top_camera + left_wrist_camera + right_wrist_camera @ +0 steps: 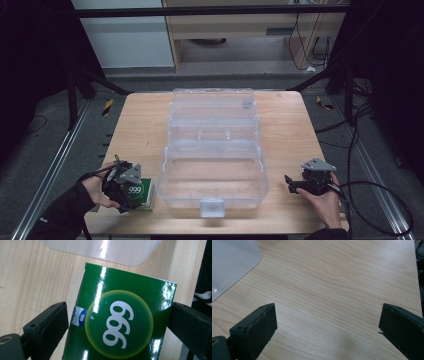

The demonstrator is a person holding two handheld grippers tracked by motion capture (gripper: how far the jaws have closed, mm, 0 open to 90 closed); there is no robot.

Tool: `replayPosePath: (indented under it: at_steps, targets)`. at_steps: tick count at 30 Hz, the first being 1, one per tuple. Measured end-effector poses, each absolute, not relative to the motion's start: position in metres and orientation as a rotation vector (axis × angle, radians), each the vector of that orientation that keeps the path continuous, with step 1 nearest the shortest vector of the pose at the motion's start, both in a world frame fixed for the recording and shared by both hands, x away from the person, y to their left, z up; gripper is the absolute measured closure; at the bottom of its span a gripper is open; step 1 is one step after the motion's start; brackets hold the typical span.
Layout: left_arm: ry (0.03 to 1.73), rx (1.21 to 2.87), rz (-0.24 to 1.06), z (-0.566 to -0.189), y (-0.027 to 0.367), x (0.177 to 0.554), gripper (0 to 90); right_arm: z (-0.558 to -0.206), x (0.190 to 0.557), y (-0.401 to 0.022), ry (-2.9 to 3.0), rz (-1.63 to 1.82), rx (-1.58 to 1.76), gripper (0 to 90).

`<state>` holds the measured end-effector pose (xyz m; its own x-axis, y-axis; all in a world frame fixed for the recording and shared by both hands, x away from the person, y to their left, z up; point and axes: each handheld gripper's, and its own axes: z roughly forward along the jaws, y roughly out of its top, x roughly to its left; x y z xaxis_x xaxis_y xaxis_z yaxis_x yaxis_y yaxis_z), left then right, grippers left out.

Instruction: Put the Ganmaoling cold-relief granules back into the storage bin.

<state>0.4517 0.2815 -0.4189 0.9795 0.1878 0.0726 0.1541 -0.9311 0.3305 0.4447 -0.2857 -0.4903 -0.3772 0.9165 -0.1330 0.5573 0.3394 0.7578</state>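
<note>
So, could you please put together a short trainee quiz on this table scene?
1. True or false: the clear plastic case lies shut.
2. Which tongs straddle the green box? A) left tongs B) right tongs
3. What number is printed on that box?

Key:
1. False: its lid is folded back, and the tray looks bare.
2. A: the left tongs stand wide at the box's two sides, the left pad a sliver off its edge, the right one at or against it; the right tongs stand open over bare table.
3. 999.
</note>
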Motion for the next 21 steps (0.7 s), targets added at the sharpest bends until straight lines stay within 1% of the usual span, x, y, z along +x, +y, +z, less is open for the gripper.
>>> replayPosePath:
  at_steps: [6,21]
  targets:
    - [0.234,2.819,0.123,-0.428,0.280,0.455,3.9,-0.491,0.445,-0.286,2.056,0.845,1.287,2.1]
    - [0.191,2.838,0.091,-0.433,0.281,0.458,6.1,-0.494,0.446,-0.285,2.074,0.837,1.289,2.1]
